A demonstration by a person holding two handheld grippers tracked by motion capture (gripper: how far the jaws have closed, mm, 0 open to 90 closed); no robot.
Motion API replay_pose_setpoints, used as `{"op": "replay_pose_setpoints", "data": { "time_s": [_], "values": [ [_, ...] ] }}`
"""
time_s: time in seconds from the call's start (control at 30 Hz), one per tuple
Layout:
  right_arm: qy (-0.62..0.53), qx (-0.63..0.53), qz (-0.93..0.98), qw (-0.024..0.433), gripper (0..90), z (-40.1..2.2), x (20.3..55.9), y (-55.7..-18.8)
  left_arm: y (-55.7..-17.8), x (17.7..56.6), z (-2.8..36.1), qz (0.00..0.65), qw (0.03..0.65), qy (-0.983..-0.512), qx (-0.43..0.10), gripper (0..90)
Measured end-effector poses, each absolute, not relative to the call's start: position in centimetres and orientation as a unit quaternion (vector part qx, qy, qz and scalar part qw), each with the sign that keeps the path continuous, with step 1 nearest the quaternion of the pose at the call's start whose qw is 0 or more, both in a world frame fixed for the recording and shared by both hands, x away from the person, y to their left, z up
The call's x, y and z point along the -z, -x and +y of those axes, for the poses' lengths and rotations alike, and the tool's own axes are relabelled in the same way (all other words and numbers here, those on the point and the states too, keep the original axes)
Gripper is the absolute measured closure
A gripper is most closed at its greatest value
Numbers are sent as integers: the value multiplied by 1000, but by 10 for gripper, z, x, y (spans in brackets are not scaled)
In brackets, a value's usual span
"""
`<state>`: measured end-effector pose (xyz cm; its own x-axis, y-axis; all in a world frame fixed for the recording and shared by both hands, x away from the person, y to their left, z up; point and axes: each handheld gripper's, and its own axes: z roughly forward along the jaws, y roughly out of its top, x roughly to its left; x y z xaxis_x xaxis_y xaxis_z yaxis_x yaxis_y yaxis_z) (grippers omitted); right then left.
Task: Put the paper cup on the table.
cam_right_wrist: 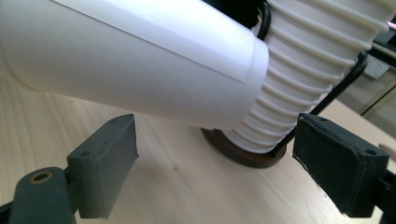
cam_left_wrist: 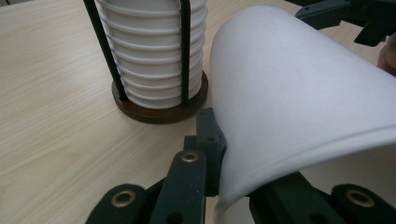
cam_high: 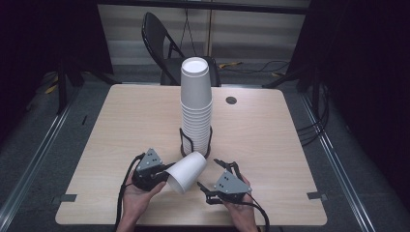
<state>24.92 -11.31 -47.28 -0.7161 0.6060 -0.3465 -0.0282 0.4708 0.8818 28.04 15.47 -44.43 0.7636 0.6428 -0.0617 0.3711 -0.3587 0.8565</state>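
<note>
From above, the wooden table (cam_high: 121, 125) carries a tall stack of white cups (cam_high: 196, 106) in a black wire holder (cam_left_wrist: 159, 100). The left gripper (cam_high: 162, 175) pinches a tilted single cup (cam_high: 186, 172) by its rim, seen close up in its own view. The right gripper (cam_high: 207, 180) gapes empty beside it. No writing is visible.

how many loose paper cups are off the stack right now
1. The single loose cup lies tilted on its side, its rim pinched by the left gripper, just in front of the stack in its holder. The right gripper beside it is open.
</note>
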Motion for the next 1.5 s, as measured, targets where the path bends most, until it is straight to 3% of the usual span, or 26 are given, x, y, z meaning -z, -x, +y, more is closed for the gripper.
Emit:
{"op": "replay_pose_setpoints", "data": {
  "time_s": [0.33, 0.53, 1.1, 1.5],
  "values": [
    [-119, -447, 813, 354, 131, -105, 469, -239, -286, 444, 149, 313, 455, -824, -129, 863],
    [-81, -412, 818, 394, 134, -100, 471, -235, -287, 442, 144, 308, 438, -837, -117, 863],
    [-25, -372, 825, 424, 129, -81, 473, -228, -299, 434, 133, 300, 392, -866, -80, 863],
    [15, -359, 820, 446, 74, -66, 474, -225, -304, 428, 121, 292, 374, -878, -61, 865]
  ]
}}
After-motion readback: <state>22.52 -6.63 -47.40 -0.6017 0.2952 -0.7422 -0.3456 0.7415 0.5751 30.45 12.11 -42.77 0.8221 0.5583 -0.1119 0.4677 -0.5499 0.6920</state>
